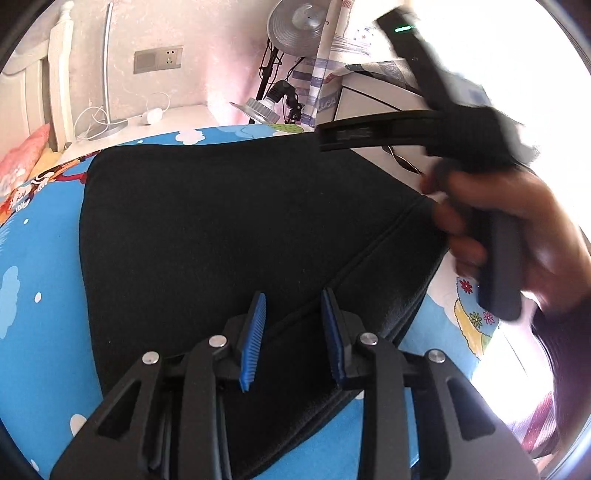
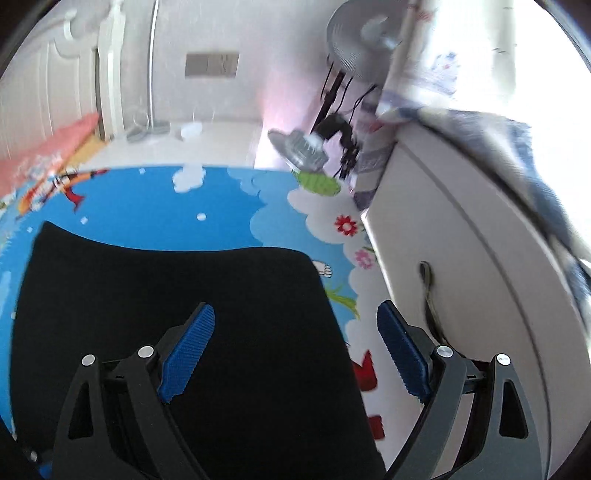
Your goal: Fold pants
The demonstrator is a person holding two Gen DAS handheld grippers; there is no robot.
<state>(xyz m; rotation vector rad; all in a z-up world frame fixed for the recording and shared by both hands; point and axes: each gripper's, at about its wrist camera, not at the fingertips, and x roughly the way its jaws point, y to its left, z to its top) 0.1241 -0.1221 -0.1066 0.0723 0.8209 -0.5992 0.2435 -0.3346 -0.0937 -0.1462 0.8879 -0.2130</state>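
Bedroom, cartoon bedsheet (image 2: 155,206) under folded black pants (image 1: 229,229): left gripper (image 1: 291,332) parted, right gripper (image 2: 295,354) wide, both empty; risk of fold springing open unpinned.

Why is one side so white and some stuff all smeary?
Left wrist view: sunlight washes out the right edge, and the person's hand with the right gripper is motion-blurred. Right wrist view: the curtain and fan are streaky; glare whitens the top right. The fisheye bends the black pants.
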